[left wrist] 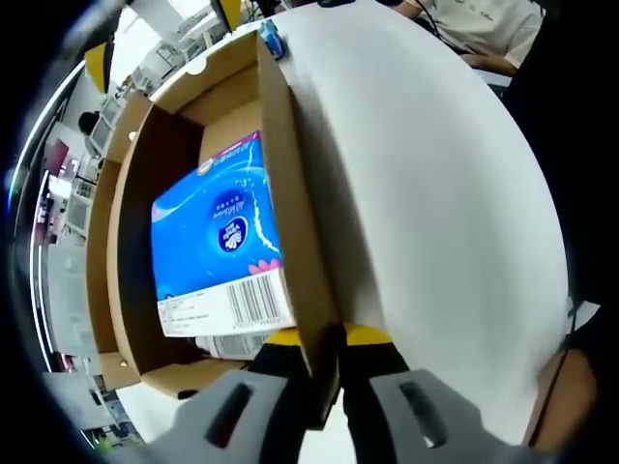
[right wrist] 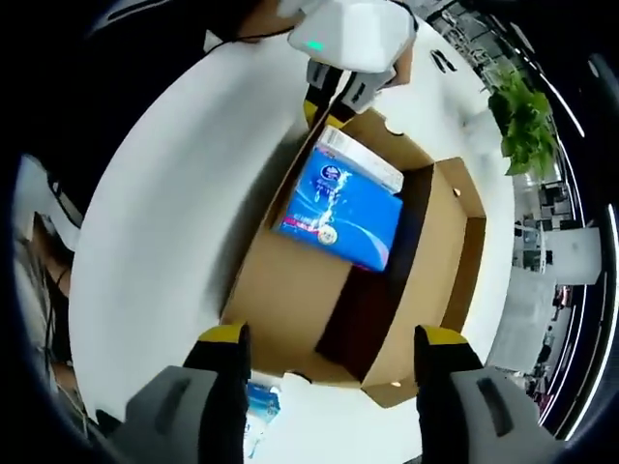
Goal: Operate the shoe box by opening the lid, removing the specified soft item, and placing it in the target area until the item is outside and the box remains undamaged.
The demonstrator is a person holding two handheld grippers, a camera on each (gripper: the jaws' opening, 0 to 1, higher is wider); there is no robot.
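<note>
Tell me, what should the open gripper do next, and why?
Probably lower the right gripper toward the blue tissue pack: the shoe box is open, its jaws are wide and empty, and the left gripper pinches the box wall.

The blue tissue pack [left wrist: 224, 253] lying in the cardboard shoe box [left wrist: 286, 203] carries the only print. On its blue face sits a round white emblem with writing around it, too small to read (the brand cannot be made out). A white label along one edge bears a black barcode and rows of fine print, none legible. In the right gripper view the same pack [right wrist: 340, 209] shows the emblem again, just as unreadable.
</note>
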